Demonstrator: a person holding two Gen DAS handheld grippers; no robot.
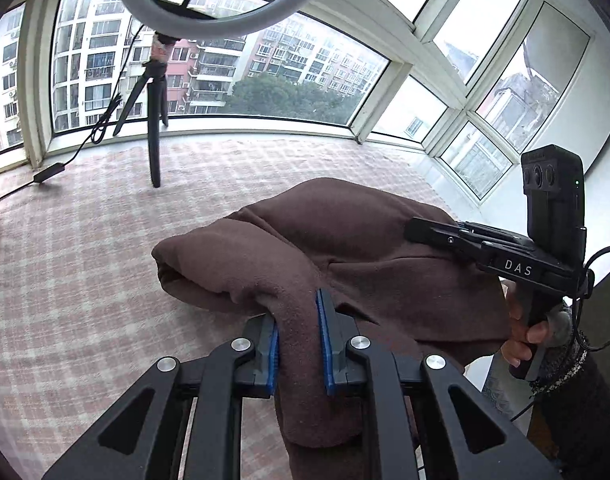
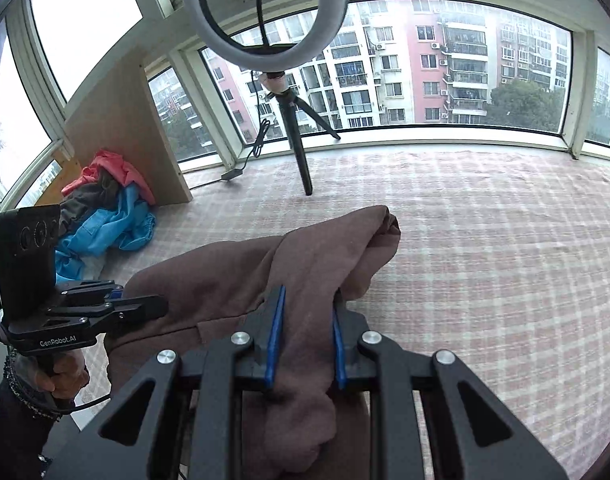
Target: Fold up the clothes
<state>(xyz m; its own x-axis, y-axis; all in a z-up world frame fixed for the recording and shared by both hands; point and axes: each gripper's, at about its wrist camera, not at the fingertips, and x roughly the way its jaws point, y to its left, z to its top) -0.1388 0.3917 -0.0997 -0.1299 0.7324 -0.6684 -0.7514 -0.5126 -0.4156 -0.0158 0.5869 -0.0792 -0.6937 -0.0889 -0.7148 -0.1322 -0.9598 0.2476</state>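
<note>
- While both grippers pinched the brown garment (image 2: 305, 264), a pile of red, dark and blue clothes (image 2: 109, 208) lay at the left of the right wrist view, against a wooden board (image 2: 121, 120).
- Left gripper (image 1: 297, 344) had its blue pads nearly together, clamped on a thick fold of the garment at lower centre of its own view.
- Ring light (image 2: 265, 16) on a black tripod (image 2: 297, 140) stood at upper centre before the windows (image 2: 465, 64), its cable (image 2: 257, 140) trailing to the checked cover (image 2: 485, 260).
- Right gripper (image 2: 307, 344) likewise gripped a bunched fold, its pads close together.
- Raised off the cover, the cloth hid the surface between the two grippers.
</note>
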